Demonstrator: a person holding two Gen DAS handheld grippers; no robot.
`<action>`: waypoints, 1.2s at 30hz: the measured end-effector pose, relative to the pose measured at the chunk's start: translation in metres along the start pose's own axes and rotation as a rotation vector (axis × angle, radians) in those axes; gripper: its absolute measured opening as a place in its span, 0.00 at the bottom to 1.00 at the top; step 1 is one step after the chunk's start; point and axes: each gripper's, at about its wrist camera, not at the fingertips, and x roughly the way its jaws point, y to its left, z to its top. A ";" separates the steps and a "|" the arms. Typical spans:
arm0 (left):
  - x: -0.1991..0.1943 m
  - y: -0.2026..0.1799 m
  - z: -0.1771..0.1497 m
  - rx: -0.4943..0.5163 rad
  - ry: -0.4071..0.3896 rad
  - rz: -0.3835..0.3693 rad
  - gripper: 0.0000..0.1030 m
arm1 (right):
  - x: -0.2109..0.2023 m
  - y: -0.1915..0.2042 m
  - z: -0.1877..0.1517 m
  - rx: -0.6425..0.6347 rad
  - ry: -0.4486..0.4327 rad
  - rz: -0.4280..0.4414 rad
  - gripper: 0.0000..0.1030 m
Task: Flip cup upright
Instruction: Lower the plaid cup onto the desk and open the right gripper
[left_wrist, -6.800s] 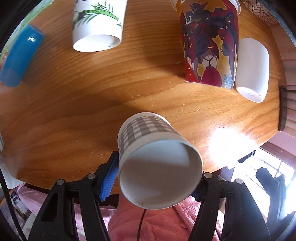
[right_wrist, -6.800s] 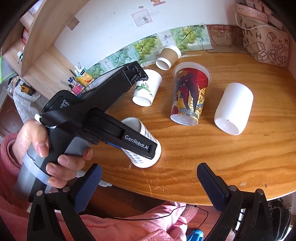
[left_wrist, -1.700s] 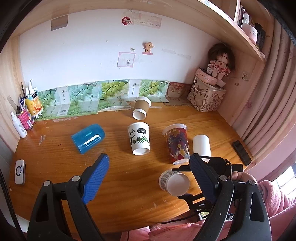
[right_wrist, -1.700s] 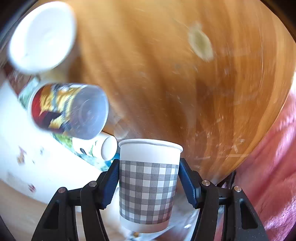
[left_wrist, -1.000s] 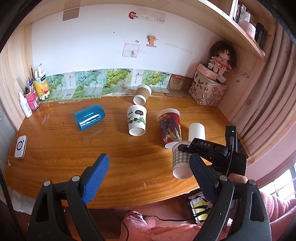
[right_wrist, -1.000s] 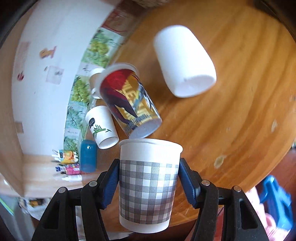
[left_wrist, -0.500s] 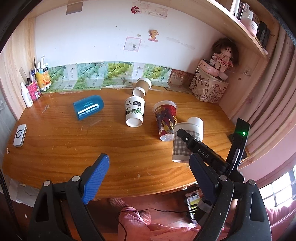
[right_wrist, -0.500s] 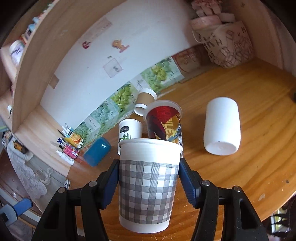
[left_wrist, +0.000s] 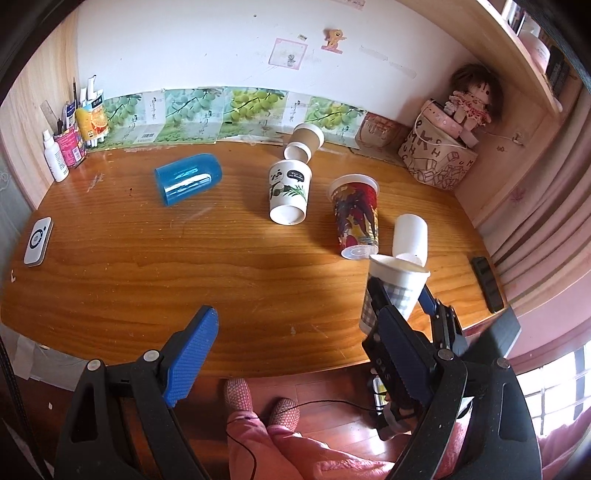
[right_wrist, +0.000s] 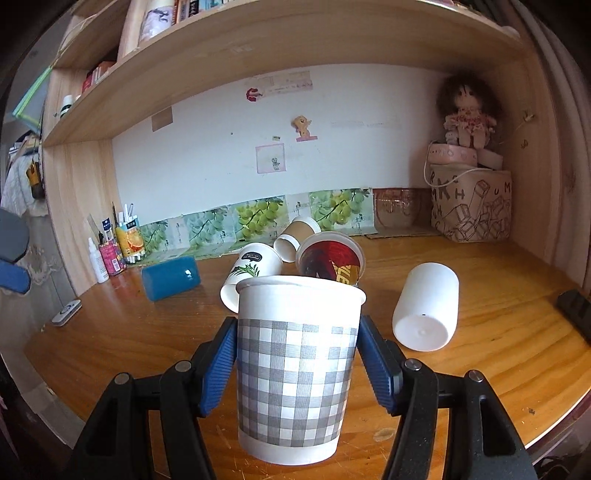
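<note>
The grey-checked paper cup is held upright, mouth up, between the blue pads of my right gripper, which is shut on it. Its base sits at or just above the wooden table near the front edge; I cannot tell if it touches. In the left wrist view the same cup shows at the right, clamped by the right gripper. My left gripper is open and empty, held back over the table's front edge.
Several other cups lie on the table: a blue one, a white leaf-print one, a brown one, a red printed one and a plain white one. A patterned basket stands back right, bottles back left.
My right gripper has turned the checked cup from tilted to upright and lowered it toward the table's front right. My left gripper has stayed open and drawn back slightly.
</note>
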 end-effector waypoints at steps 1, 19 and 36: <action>0.001 0.002 0.001 -0.002 0.003 -0.001 0.87 | -0.002 0.001 -0.003 -0.009 -0.010 -0.006 0.63; 0.027 0.017 0.008 0.074 0.106 -0.022 0.87 | 0.000 0.007 -0.022 -0.088 -0.181 -0.058 0.66; 0.007 0.020 0.019 0.124 0.060 -0.085 0.88 | -0.007 0.022 -0.032 -0.088 -0.112 -0.103 0.79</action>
